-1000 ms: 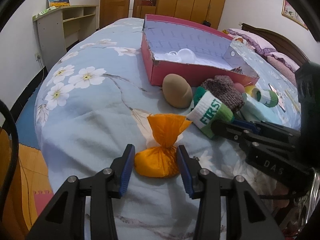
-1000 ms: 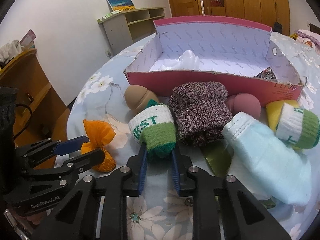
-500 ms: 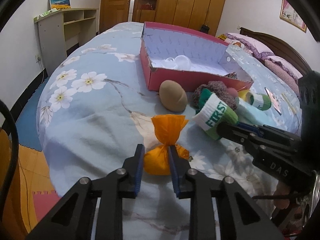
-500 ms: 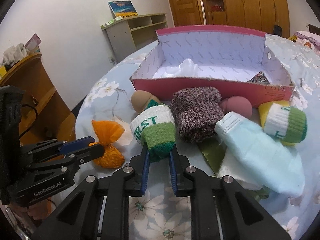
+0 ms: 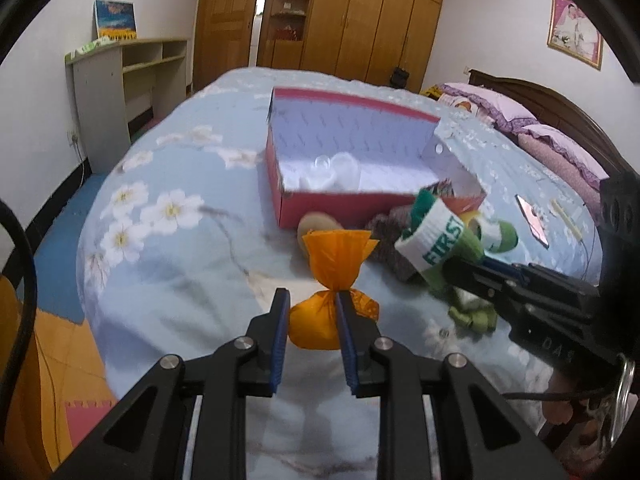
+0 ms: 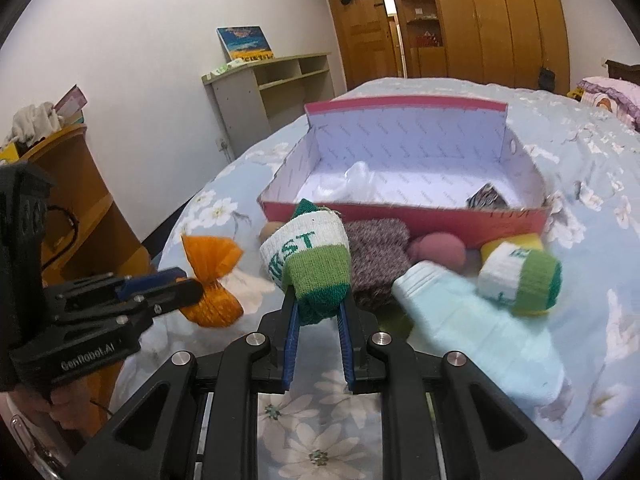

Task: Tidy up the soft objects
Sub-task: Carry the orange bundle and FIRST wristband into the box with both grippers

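Left gripper, seen from its own wrist camera, is clamped on an orange pouch, blue pads pressing the round body just below its tied neck; the jaws closed onto it within the last second. The pouch seems just clear of the bed, though blur makes that uncertain. Beyond it sits an open pink box with white lining and some clear plastic inside. To the right, the other tool reaches in carrying a rolled white-and-green sock. From the right wrist camera, the right gripper is narrowed onto that same sock, pinching its dark green end. Near it, against the box front, lie a purple knit roll, a pink ball, a pale blue sock and a second green-banded sock. Both pickups look done, so the step in hand is probably carrying; next, each piece likely needs moving over the near wall and releasing inside. The bedspread is light blue with white flowers. Around it are wooden wardrobes, a grey shelf unit, white walls and purple pillows.
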Available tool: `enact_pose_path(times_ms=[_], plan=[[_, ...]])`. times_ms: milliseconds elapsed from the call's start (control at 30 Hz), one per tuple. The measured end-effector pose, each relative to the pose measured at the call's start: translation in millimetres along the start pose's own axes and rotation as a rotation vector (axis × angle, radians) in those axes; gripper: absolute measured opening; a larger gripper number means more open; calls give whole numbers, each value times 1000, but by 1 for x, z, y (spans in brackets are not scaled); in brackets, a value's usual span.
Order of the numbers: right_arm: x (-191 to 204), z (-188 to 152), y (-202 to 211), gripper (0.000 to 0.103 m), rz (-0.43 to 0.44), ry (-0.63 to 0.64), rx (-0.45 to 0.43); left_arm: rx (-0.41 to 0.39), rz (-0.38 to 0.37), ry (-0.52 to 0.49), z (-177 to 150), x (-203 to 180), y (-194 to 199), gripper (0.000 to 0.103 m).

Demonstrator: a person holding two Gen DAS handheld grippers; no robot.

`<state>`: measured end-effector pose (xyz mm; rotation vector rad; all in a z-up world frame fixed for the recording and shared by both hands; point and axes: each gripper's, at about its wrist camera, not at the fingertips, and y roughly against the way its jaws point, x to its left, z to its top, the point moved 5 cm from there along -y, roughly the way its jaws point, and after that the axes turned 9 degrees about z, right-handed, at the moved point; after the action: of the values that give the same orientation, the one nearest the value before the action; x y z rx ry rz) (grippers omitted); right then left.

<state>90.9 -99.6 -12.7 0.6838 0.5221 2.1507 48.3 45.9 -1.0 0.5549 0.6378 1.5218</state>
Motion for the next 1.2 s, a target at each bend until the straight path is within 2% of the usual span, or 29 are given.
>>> enact_pose_path(times_ms=[600,833,1200], plan=[[-34,44,23,19,-94,21,-57,-108,-19,-10,82,-27,-11,24],[-56,61,25,19,-148,32,-69,-91,-27,-1,98,-35,-33,24],[-104,90,9,19,-209,24,-74,-59,3,-15,109,-41,-71,24]])
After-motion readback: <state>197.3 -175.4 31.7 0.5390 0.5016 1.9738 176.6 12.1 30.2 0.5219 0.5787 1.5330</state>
